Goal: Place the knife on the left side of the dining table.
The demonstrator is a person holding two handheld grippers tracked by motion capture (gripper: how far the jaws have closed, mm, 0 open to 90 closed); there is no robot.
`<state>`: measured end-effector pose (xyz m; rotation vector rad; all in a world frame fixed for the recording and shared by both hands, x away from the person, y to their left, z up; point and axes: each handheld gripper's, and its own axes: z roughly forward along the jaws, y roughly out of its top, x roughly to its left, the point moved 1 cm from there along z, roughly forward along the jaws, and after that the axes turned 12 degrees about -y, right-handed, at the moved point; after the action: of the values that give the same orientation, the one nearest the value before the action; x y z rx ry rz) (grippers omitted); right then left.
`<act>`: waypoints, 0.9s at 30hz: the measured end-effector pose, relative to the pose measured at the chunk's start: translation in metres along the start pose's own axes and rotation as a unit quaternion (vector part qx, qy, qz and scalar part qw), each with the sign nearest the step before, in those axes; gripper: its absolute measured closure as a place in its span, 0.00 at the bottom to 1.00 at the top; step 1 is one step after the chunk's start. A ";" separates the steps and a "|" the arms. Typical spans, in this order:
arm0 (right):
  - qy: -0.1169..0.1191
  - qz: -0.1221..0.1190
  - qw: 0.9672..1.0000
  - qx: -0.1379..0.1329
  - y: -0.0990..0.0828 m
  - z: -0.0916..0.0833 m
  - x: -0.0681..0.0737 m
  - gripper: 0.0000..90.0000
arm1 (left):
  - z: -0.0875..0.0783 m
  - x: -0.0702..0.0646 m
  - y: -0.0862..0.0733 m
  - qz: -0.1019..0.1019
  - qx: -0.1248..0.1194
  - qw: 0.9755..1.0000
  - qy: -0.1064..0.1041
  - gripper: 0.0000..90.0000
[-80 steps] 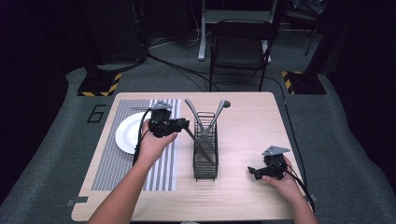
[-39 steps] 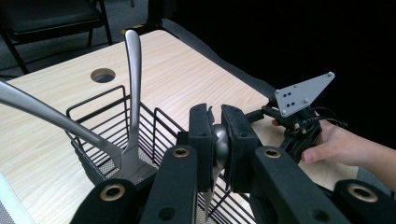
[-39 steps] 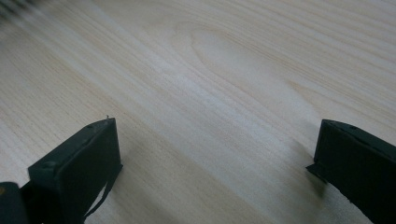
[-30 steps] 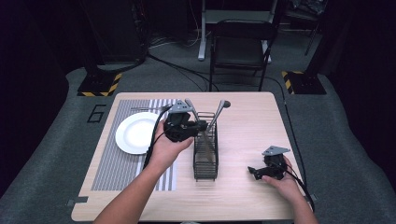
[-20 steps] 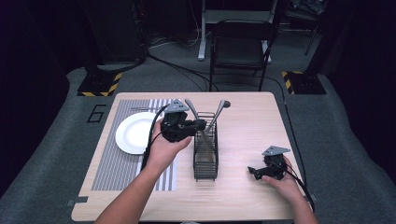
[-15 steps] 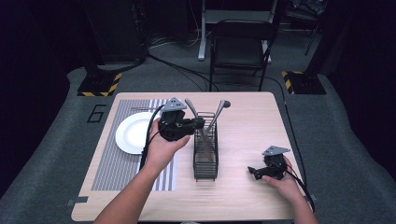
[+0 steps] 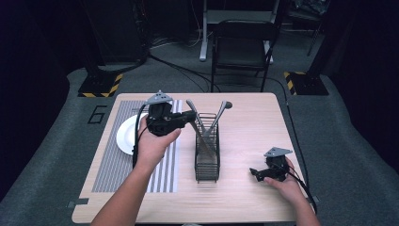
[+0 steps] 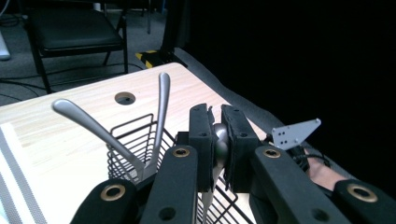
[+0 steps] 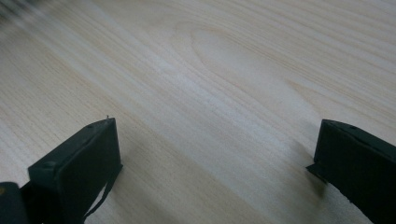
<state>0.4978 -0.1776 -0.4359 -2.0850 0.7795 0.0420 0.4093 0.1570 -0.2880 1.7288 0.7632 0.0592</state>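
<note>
Metal utensil point(image 8: 218, 144) sits pinched between the closed pads point(image 8: 201, 140) of the left gripper point(image 7: 184, 117), above the wire caddy point(image 7: 207, 155) at the table's point(image 7: 244, 117) centre, while the right gripper point(image 7: 258, 173), at four o'clock, rests with jaws wide apart.

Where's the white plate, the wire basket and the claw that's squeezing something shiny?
white plate point(image 7: 126, 137), high view, on its bare left part.
wire basket point(image 7: 207, 160), high view, on its side wall.
left claw point(image 8: 218, 140), left gripper view, between its tips, shut on a shiny utensil handle.
</note>
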 end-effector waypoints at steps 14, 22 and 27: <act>0.001 0.001 1.000 0.001 0.000 0.000 0.000 0.00 | -0.034 0.018 0.007 -0.038 -0.049 0.998 -0.003 0.93; -0.002 0.001 1.000 0.001 0.000 0.000 0.000 0.00 | -0.054 0.024 0.008 -0.042 -0.065 0.997 0.004 0.93; 0.001 0.001 1.000 0.001 0.000 0.000 0.000 0.00 | -0.064 0.024 0.011 -0.039 -0.077 0.996 0.007 0.93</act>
<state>0.4979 -0.1777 -0.4359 -2.0836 0.7824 0.0402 0.4062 0.2229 -0.2665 1.5532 0.8150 0.0746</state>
